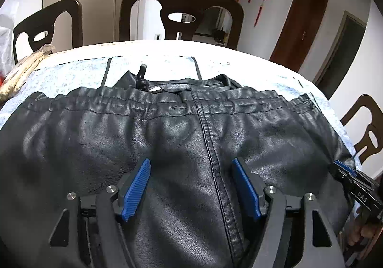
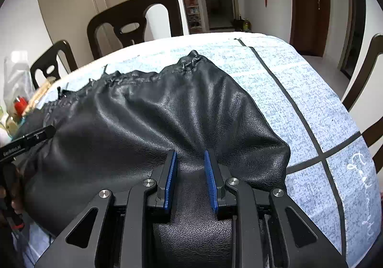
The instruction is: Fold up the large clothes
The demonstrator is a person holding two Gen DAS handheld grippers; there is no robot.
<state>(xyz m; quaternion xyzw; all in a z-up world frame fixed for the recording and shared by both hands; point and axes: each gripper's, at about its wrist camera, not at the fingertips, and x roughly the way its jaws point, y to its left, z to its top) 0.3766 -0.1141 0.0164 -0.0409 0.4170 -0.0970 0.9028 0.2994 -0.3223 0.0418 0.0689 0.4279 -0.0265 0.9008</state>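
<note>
Two grippers over 1 black leather garment (image 1: 167, 138) | garment lies spread on surface w/ blue-grey cloth (image 2: 299, 90) | my left gripper (image 1: 191, 186) jaws wide, leather below, nothing gripped | my right gripper (image 2: 190, 178) jaws narrow, a leather ridge between pads, can't tell if pinched | dark chairs (image 1: 182, 7) behind

"DAS" on right hand-held gripper (image 1: 352, 179), "GenRobot.AI" on left hand-held gripper (image 2: 36, 136)
</note>
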